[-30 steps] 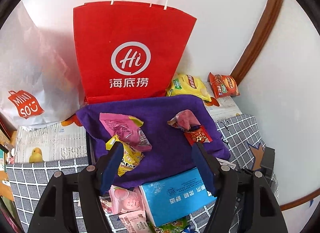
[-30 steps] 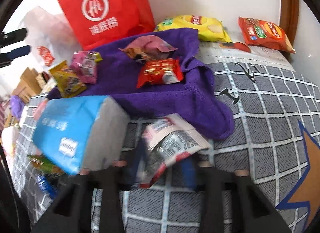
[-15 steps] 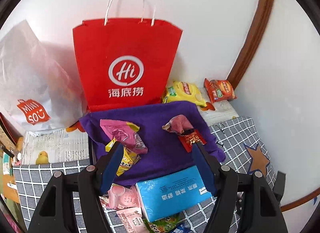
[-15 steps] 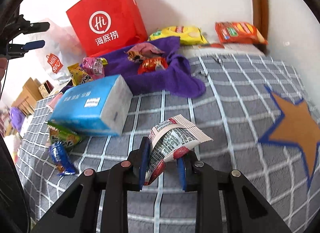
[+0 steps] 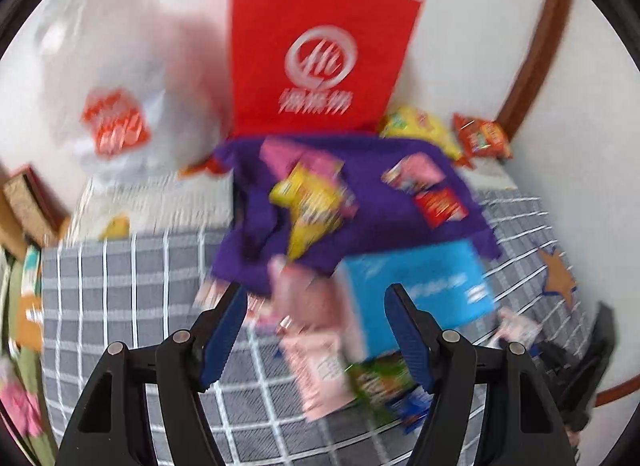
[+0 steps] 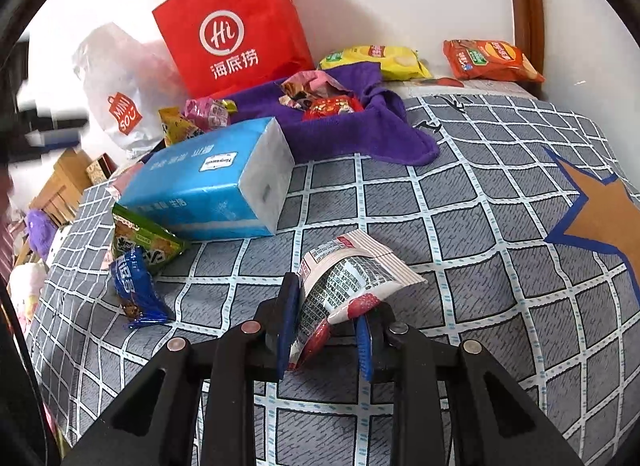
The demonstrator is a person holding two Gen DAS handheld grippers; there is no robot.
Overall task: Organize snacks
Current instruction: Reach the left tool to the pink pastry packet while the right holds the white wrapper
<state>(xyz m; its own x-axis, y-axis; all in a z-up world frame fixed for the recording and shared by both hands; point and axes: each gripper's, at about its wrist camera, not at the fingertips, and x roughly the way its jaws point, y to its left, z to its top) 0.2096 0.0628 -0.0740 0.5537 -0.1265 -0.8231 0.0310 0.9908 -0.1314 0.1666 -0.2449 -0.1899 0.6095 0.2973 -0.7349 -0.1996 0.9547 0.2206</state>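
Well, our left gripper point(image 5: 316, 326) gapes wide, holding nothing, above a blurred pink packet point(image 5: 316, 370) beside the tissue pack point(image 5: 420, 298). Our right gripper point(image 6: 326, 328) pinches a white snack pouch point(image 6: 352, 278) above the checked cloth point(image 6: 480, 225).

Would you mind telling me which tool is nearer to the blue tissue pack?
Left. The left tool hovers open just before the blue tissue pack; the right tool is farther back.

Bright even daylight, left wrist view heavily motion-blurred, right wrist view sharp, fisheye bending and dark vignetted corners.
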